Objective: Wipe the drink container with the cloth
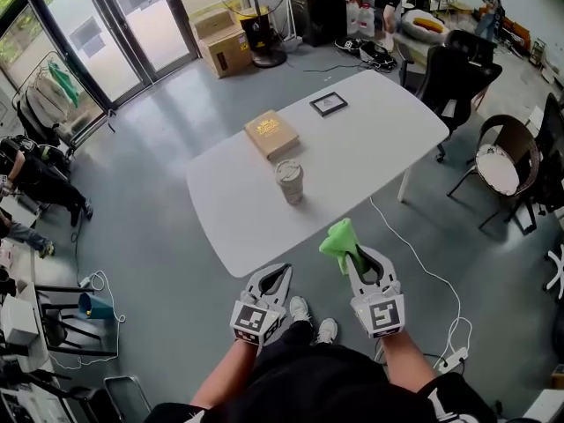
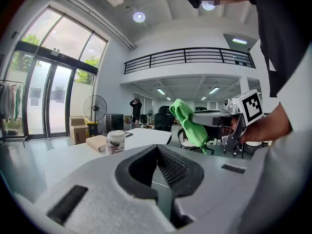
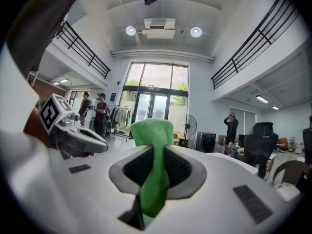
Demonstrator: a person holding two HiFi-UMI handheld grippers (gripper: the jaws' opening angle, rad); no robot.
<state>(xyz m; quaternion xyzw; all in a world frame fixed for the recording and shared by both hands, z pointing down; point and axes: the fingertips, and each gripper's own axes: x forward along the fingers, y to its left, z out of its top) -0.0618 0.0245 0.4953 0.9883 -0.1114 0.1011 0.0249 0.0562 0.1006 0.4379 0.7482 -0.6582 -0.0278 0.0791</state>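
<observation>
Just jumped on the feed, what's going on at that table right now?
A person stands near the white table with a gripper in each hand. The right gripper is shut on a green cloth. The left gripper is shut with nothing in it. Both are short of the table's near edge. The lidded paper cup stands upright on the table, untouched, close to a tan book. Wiping has not begun.

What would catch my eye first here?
The bright green cloth, pinched in the right gripper near the white table's front edge. On that table stands a lidded drink cup, with a tan box behind it. The left gripper, alongside the right, is shut and empty.
</observation>
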